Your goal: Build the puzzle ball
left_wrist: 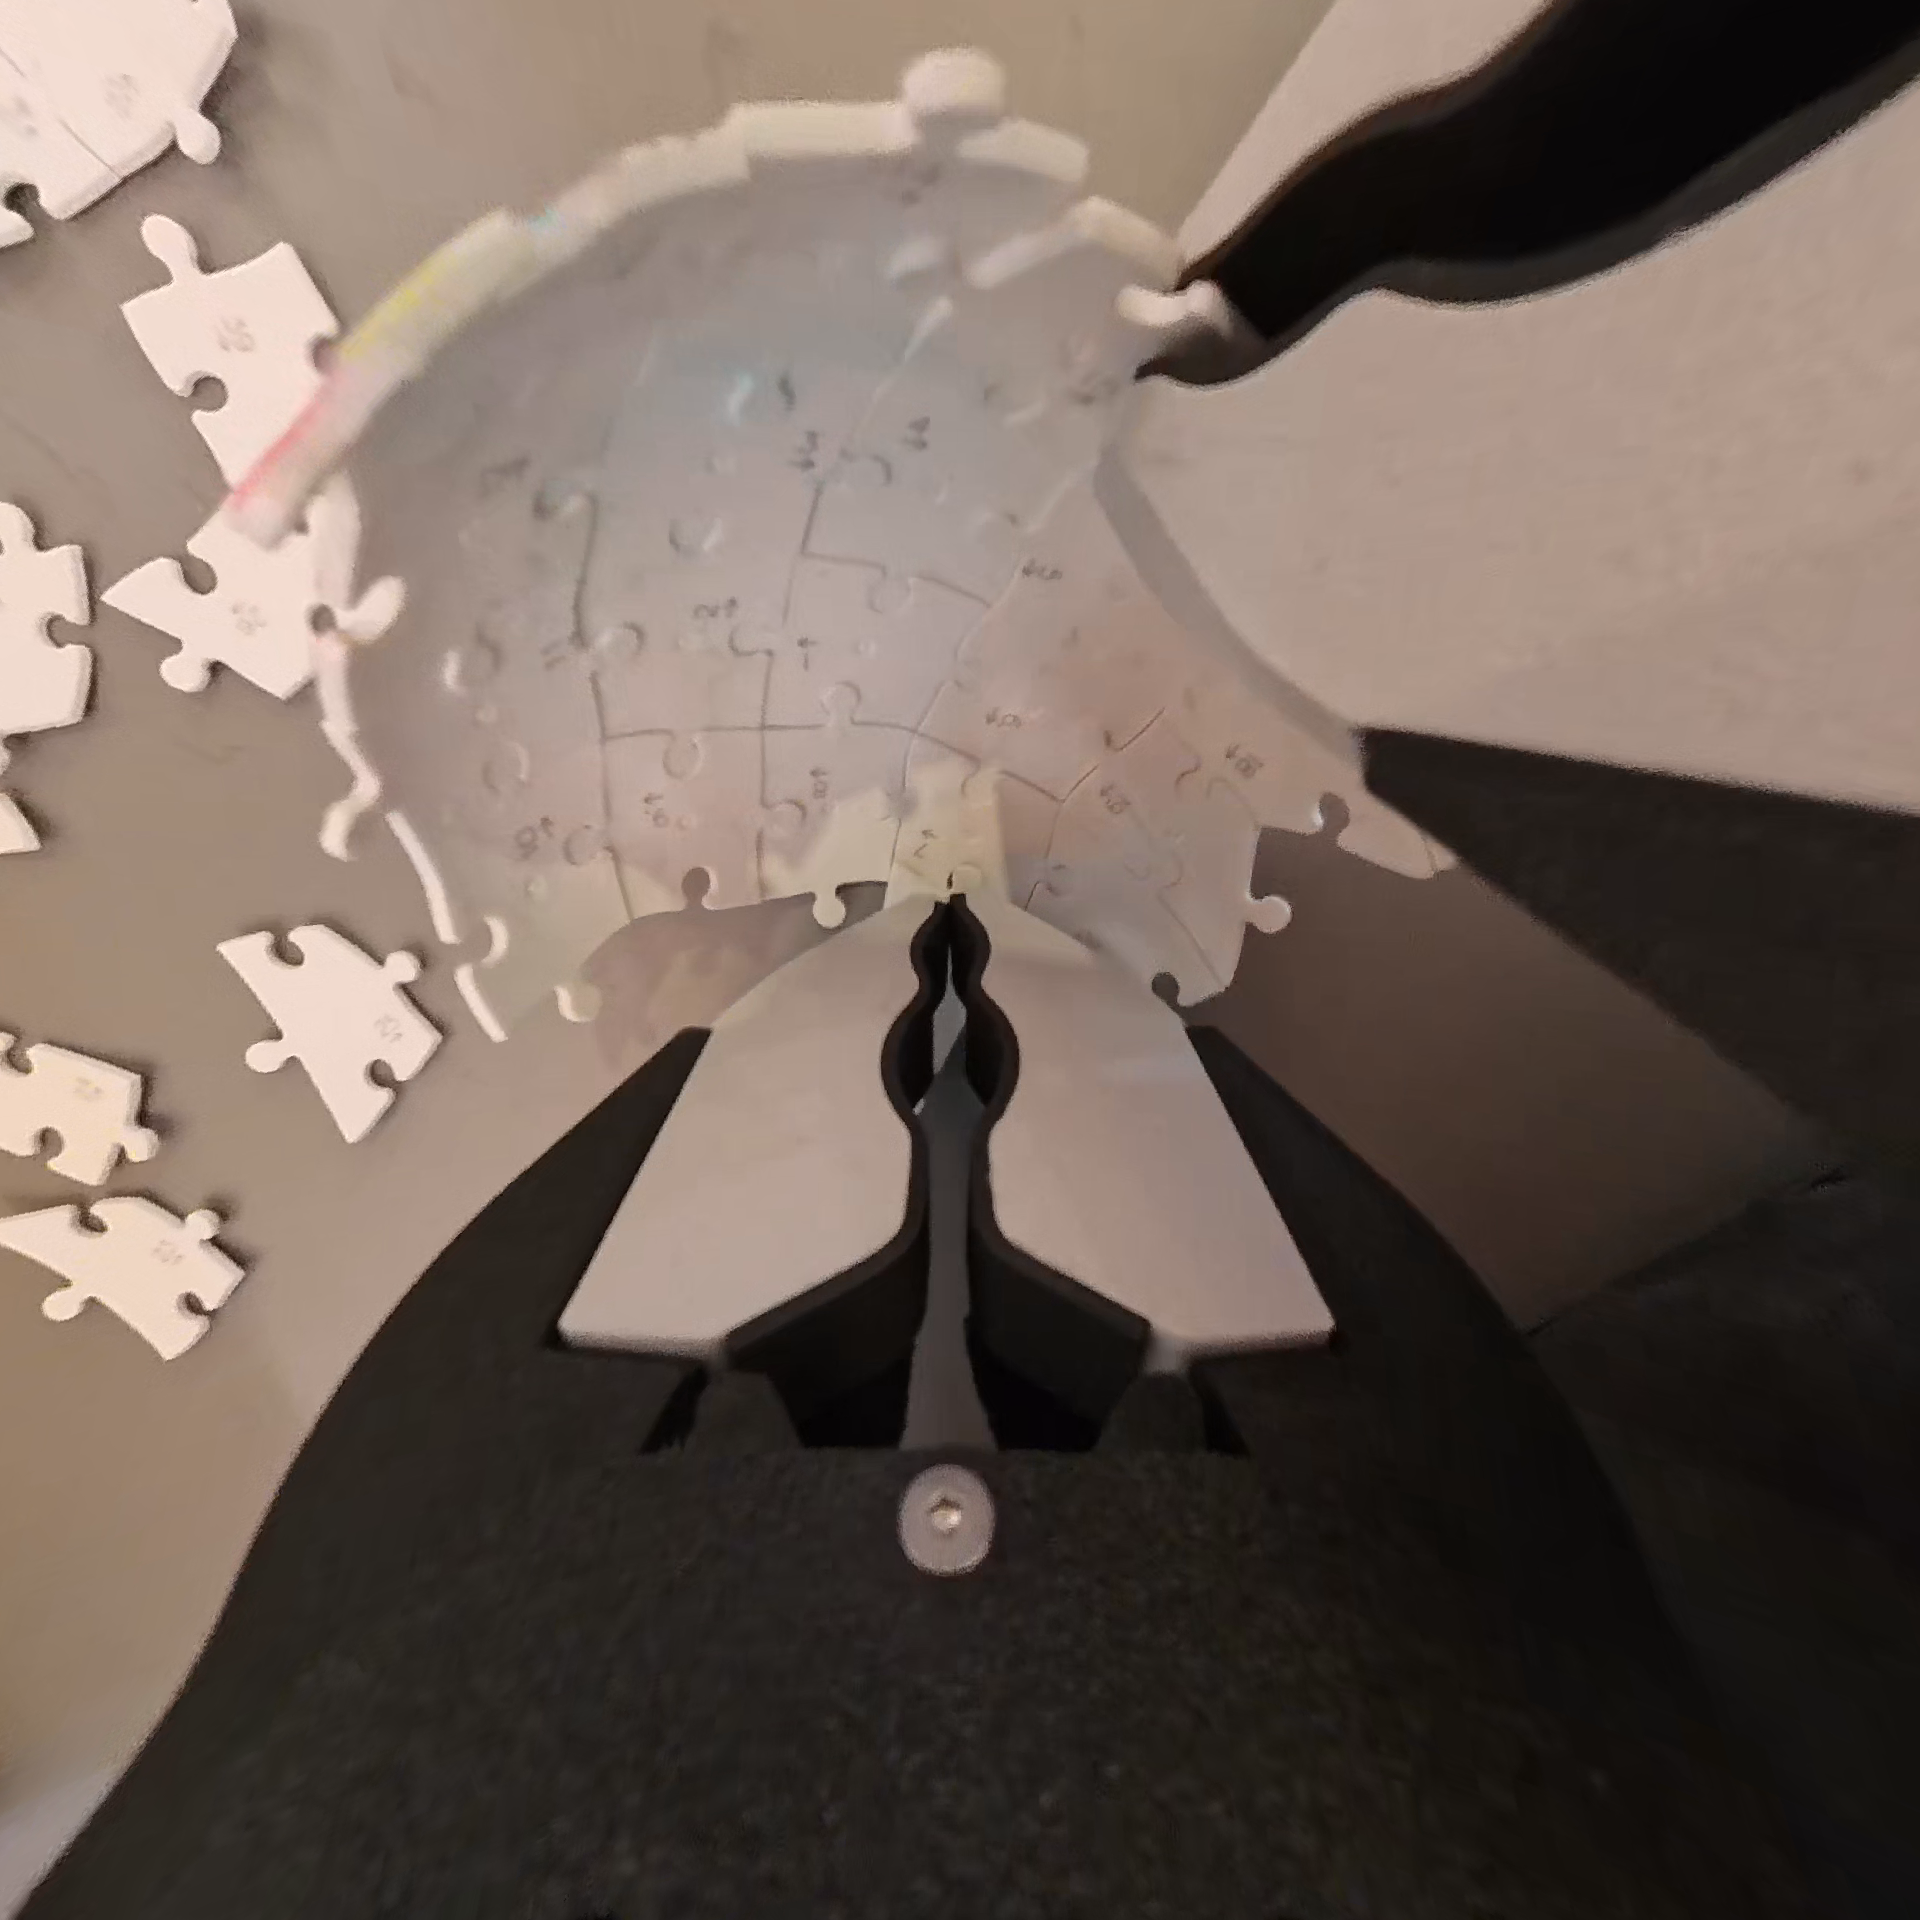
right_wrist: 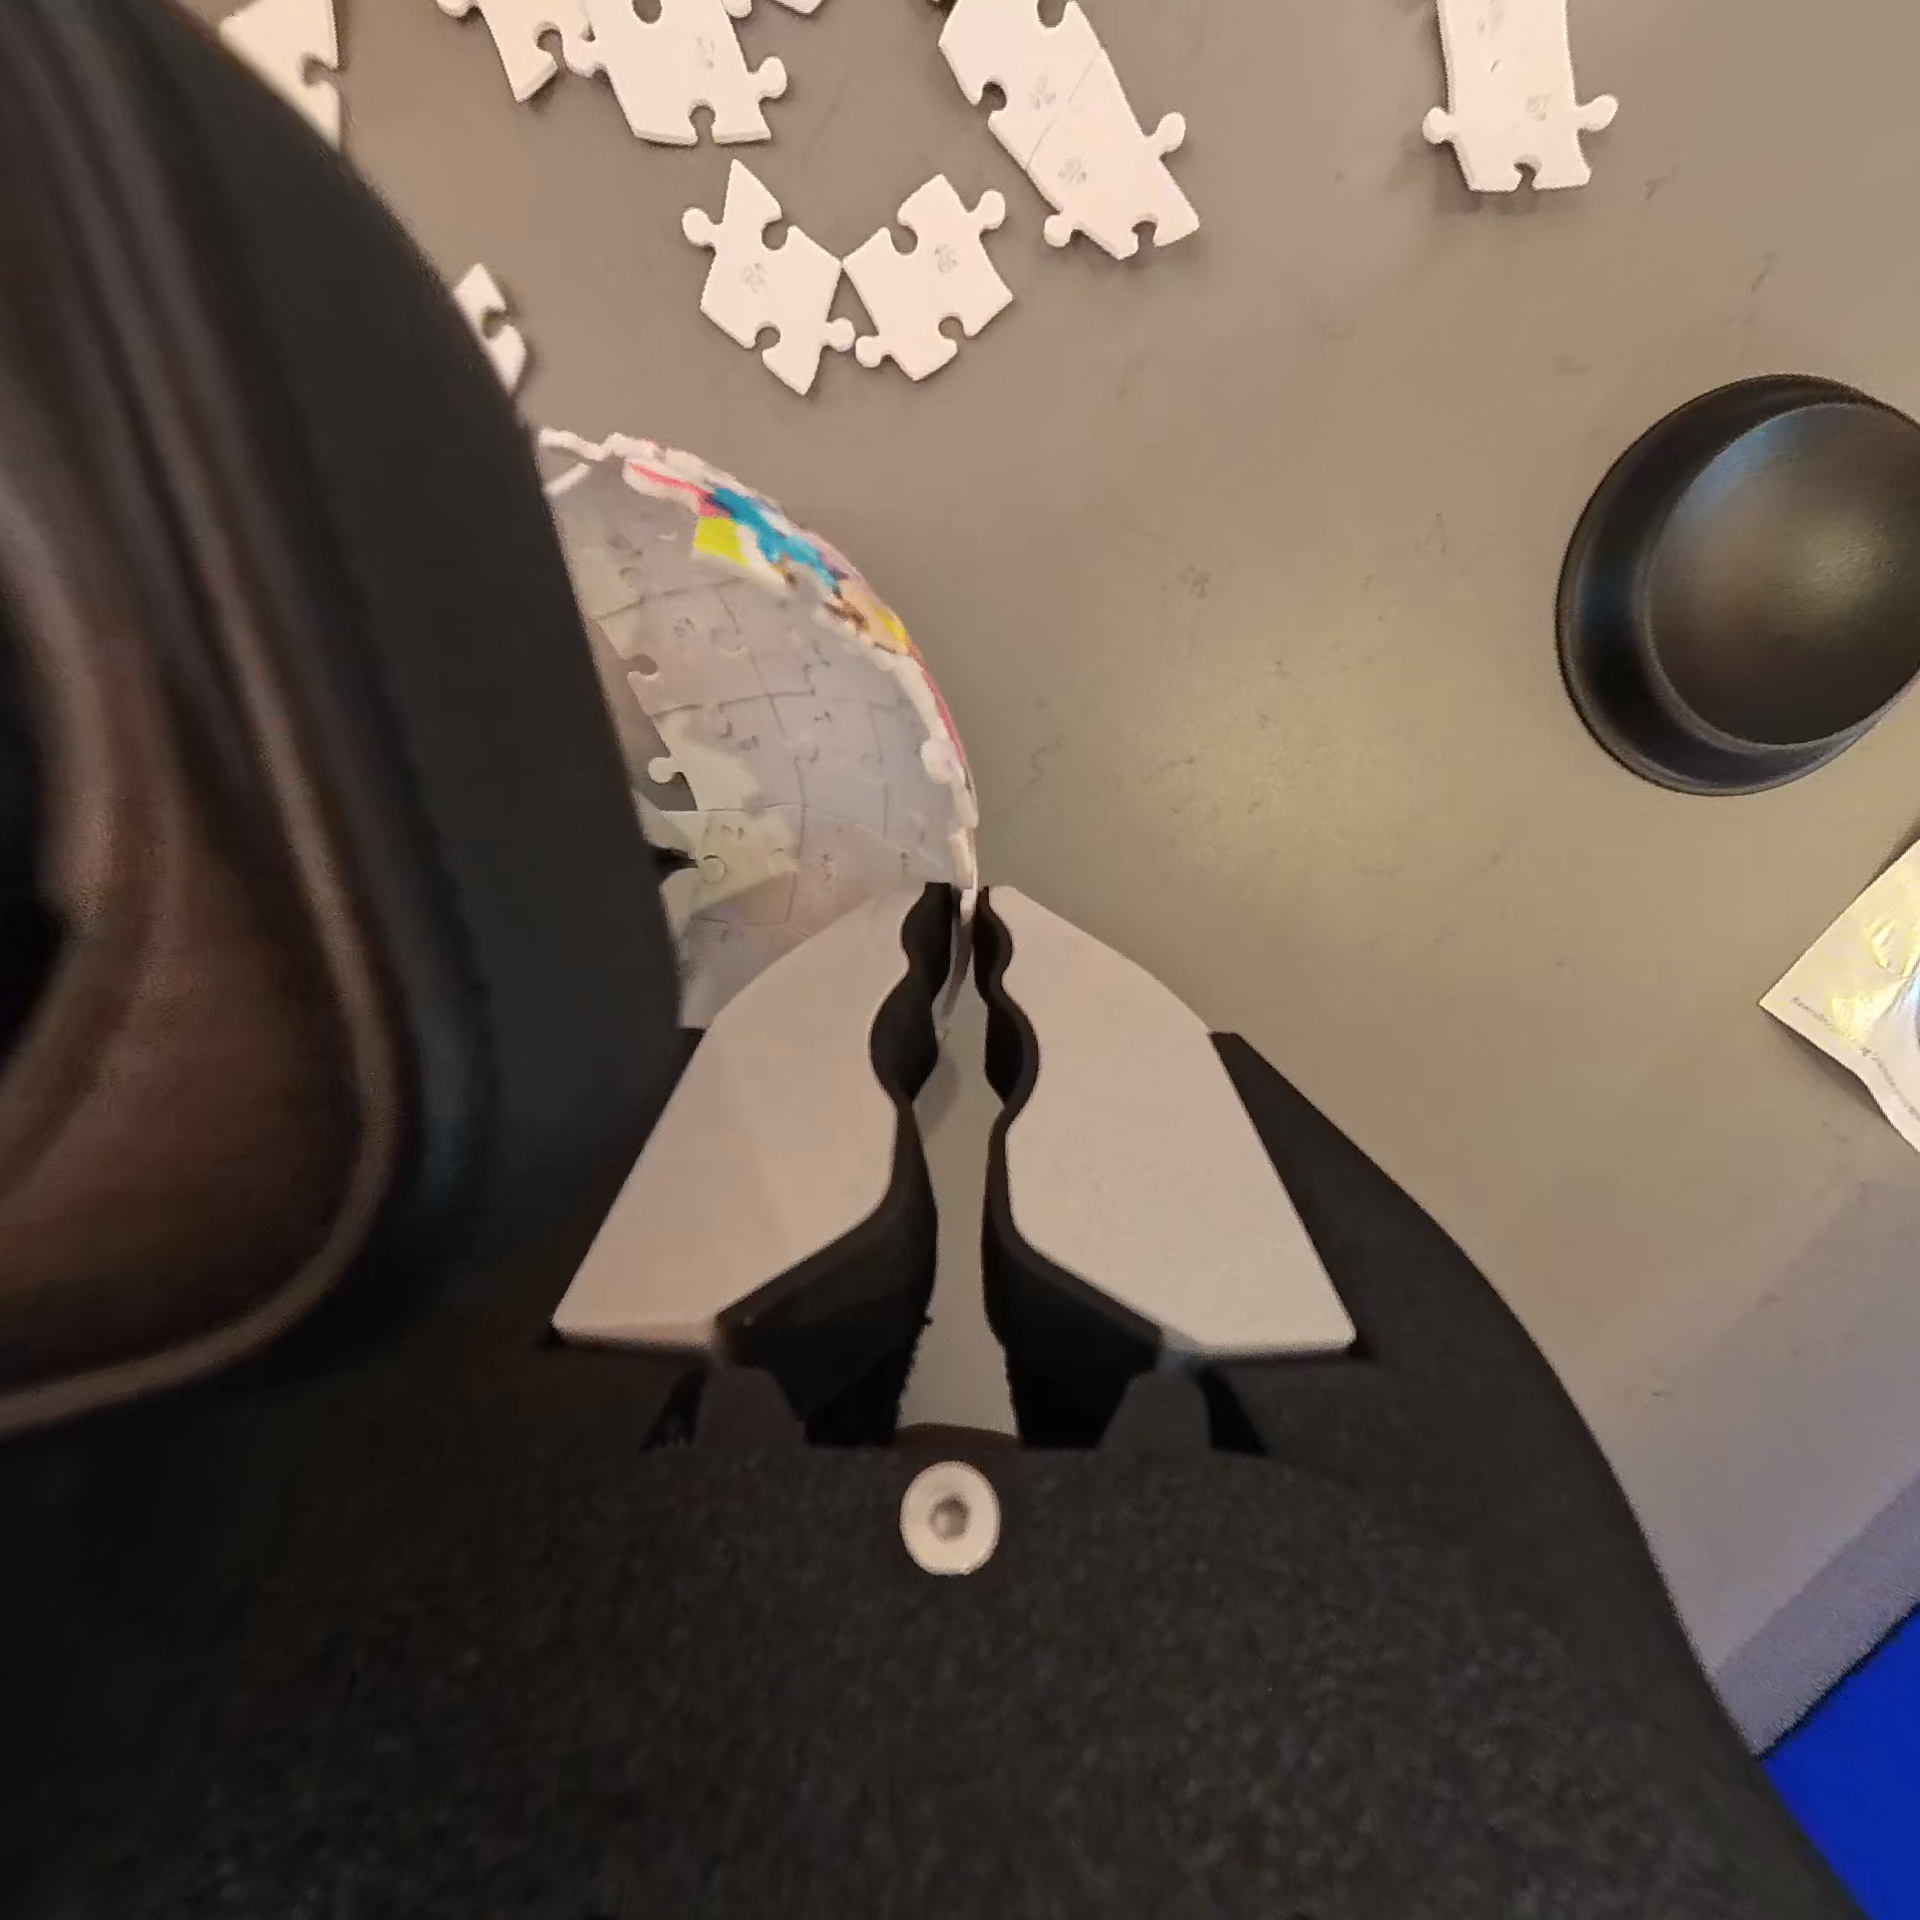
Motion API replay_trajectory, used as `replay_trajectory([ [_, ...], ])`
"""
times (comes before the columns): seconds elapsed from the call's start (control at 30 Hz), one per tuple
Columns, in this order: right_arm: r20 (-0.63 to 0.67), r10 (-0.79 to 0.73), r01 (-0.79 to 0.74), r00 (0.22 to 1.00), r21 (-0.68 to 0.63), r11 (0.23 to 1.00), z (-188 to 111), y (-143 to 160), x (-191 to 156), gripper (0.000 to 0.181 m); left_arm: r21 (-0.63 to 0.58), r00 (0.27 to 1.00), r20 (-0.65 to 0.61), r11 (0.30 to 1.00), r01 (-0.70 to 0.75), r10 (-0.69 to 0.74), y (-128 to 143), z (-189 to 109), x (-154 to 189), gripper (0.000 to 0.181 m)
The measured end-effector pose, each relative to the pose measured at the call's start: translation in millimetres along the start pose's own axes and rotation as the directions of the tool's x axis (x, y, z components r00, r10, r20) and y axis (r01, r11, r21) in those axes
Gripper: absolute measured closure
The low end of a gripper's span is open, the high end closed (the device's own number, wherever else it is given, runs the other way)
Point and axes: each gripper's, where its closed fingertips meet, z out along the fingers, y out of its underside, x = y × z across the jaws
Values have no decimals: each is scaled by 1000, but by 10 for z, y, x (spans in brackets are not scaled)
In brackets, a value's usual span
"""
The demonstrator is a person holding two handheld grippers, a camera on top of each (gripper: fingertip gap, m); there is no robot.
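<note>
The partly built puzzle ball [left_wrist: 790, 582] is a curved shell of joined pieces, held above the grey table with its pale inner side toward the left wrist camera. My left gripper [left_wrist: 948, 906] is shut on the shell's near rim. My right gripper [right_wrist: 968, 906] is shut on the shell's rim too; in the left wrist view its dark fingers [left_wrist: 1226, 312] pinch a tab at the upper right edge. In the right wrist view the puzzle ball [right_wrist: 790, 707] shows a coloured outer edge at the top. The left gripper's body fills that view's left side.
Several loose white puzzle pieces [left_wrist: 332, 1029] lie on the grey table [left_wrist: 156, 1455] to the left, and more loose pieces [right_wrist: 925, 281] lie beyond the ball. A black round stand [right_wrist: 1756, 592] sits at the right. A shiny packet [right_wrist: 1870, 997] lies at the right edge. The left gripper's tips are roughly 8 cm from the right gripper's. Measured from the fingertips, the shiny packet [right_wrist: 1870, 997] is 25 cm or so from the right gripper and 30 cm from the left.
</note>
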Motion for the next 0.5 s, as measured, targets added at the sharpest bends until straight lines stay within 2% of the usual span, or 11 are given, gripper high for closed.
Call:
replay_trajectory([
  [0.27, 13, 6, -6, 1000, 8, 1000, 25, 27, 9, 177, 211, 993, -112, 978, -11, 35, -80, -314, 10, 181],
  [0.4, 12, -1, 0, 1000, 16, 1000, 21, 28, 7, 177, 170, 983, -160, 983, -67, 94, 59, -234, -49, 181],
  [0.5, 13, -2, 2, 1000, 18, 1000, 27, 33, 1, 177, 165, 979, -162, 982, -95, 122, 39, -183, -51, 181],
])
